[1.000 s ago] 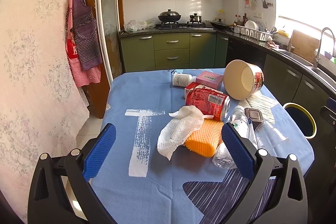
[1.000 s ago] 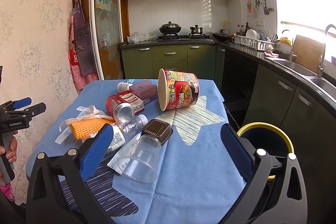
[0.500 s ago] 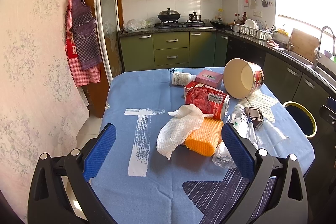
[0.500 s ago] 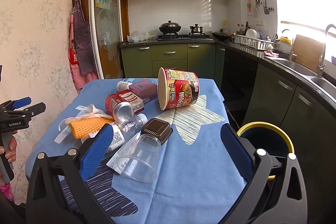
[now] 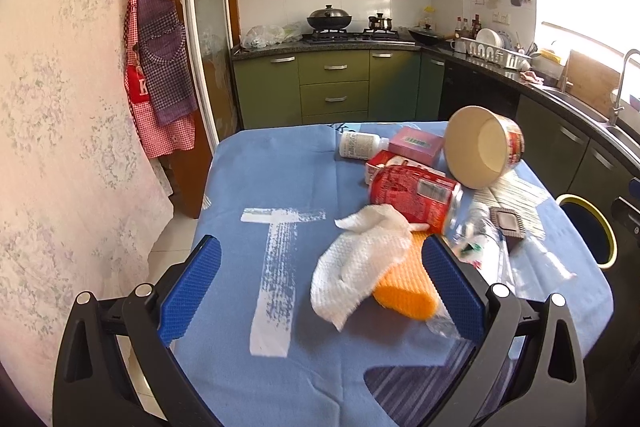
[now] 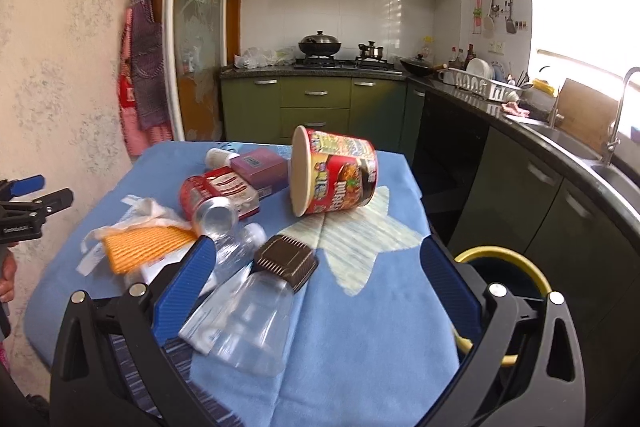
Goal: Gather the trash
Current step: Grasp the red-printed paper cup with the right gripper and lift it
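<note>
Trash lies on a blue tablecloth [image 5: 260,183]: a white paper towel [image 5: 356,263] over orange foam netting [image 5: 408,287], a red can [image 5: 416,195], a tipped noodle cup [image 5: 480,151], a pink box [image 5: 416,145], a white bottle [image 5: 356,145], a crushed clear bottle [image 6: 236,251], a brown lid [image 6: 286,261] and a clear plastic cup [image 6: 252,327]. My left gripper [image 5: 320,287] is open just before the towel. My right gripper [image 6: 316,287] is open above the clear cup [image 6: 252,327]. A yellow-rimmed trash bin [image 6: 504,267] stands right of the table.
Green kitchen cabinets [image 5: 336,87] and a stove with pots stand behind the table. A counter with a sink [image 6: 580,147] runs along the right. Aprons [image 5: 160,67] hang on the left wall. The left gripper shows at the left edge of the right wrist view [image 6: 28,211].
Both grippers have moved forward and closer to the table; the trash looks larger. Nothing on the table has moved. Both stay open.
</note>
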A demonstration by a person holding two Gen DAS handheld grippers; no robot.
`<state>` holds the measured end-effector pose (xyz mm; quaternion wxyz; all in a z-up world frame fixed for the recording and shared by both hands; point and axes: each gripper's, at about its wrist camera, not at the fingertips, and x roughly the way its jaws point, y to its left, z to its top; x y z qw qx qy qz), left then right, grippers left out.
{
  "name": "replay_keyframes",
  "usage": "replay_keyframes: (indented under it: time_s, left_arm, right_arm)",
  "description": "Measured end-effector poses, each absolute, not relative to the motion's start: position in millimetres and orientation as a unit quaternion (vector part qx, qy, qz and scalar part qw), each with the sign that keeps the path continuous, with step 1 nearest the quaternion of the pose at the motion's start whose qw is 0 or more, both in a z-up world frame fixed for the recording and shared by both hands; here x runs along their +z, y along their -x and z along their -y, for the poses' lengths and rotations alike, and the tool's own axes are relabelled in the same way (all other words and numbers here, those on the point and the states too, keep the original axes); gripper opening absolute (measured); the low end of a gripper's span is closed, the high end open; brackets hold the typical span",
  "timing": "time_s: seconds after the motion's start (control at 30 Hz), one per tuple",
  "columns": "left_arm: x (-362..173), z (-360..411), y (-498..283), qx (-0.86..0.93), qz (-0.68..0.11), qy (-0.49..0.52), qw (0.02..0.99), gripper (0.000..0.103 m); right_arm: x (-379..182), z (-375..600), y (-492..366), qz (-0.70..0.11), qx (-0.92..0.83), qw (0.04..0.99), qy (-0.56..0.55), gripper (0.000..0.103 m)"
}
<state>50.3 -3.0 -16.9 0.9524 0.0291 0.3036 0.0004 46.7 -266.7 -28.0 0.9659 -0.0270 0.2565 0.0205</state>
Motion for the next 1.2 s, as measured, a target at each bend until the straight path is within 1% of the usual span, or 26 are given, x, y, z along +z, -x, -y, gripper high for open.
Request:
replay_keyframes:
  time_s: [0.07, 0.17, 0.3, 0.43, 0.5, 0.57, 0.6, 0.63, 0.7, 0.87, 0.93, 1.0, 1.03, 1.1, 1.2]
  left_arm:
    - [-17.4, 0.2, -65.4, 0.001, -0.306, -0.027, 0.952, 0.099]
    - [-22.4, -3.2, -100.9, 0.009, -0.331, -0.021, 0.943, 0.099]
    - [-29.3, -15.2, -150.2, 0.006, -0.35, 0.006, 0.937, 0.099]
    - [-30.6, -16.0, -190.7, 0.008, -0.344, -0.001, 0.939, 0.099]
    - [-32.0, -15.8, -209.5, 0.009, -0.342, -0.005, 0.94, 0.099]
    - [-35.1, -18.5, -222.4, 0.007, -0.344, -0.002, 0.939, 0.099]
    - [-36.8, -20.4, -228.5, 0.006, -0.347, 0.003, 0.938, 0.099]
    - [-39.8, -22.5, -235.5, 0.003, -0.35, 0.012, 0.937, 0.099]
    - [-47.4, -24.9, -244.6, -0.003, -0.36, 0.018, 0.933, 0.099]
    - [-58.9, -25.8, -250.6, -0.005, -0.366, 0.016, 0.931, 0.099]
    - [-60.9, -24.9, -249.9, -0.006, -0.364, 0.014, 0.931, 0.099]
    - [-62.3, -24.0, -246.9, -0.008, -0.365, 0.015, 0.931, 0.099]
    - [-63.6, -24.0, -247.0, -0.011, -0.366, 0.017, 0.93, 0.099]
    - [-65.8, -24.8, -245.1, -0.013, -0.37, 0.018, 0.929, 0.099]
    - [-67.7, -24.0, -243.8, -0.017, -0.37, 0.018, 0.929, 0.099]
  right_arm:
    - [-25.3, 258.9, -70.1, -0.258, -0.001, 0.965, 0.053, 0.097]
    - [-19.6, 246.7, -106.1, -0.253, -0.02, 0.964, 0.084, 0.097]
    - [-17.3, 230.3, -156.6, -0.255, -0.028, 0.959, 0.117, 0.097]
    - [-20.5, 220.8, -213.6, -0.274, -0.042, 0.951, 0.138, 0.097]
    - [-27.0, 217.2, -237.8, -0.285, -0.055, 0.945, 0.149, 0.094]
    - [-34.6, 213.6, -259.5, -0.291, -0.071, 0.941, 0.161, 0.086]
    - [-40.9, 210.7, -271.3, -0.298, -0.083, 0.935, 0.172, 0.077]
    - [-47.6, 207.6, -281.5, -0.306, -0.091, 0.93, 0.182, 0.073]
    - [-60.4, 203.7, -295.1, -0.316, -0.106, 0.921, 0.2, 0.071]
    - [-91.4, 202.8, -308.7, -0.327, -0.141, 0.902, 0.242, 0.05]
    - [-98.2, 207.1, -308.1, -0.319, -0.162, 0.897, 0.258, 0.033]
    - [-102.1, 214.1, -307.0, -0.309, -0.182, 0.894, 0.269, 0.024]
    - [-101.7, 218.7, -305.9, -0.304, -0.187, 0.894, 0.27, 0.016]
    - [-97.9, 229.8, -303.7, -0.297, -0.189, 0.898, 0.263, 0.01]
    - [-89.3, 257.1, -308.3, -0.313, -0.174, 0.905, 0.228, 0.006]
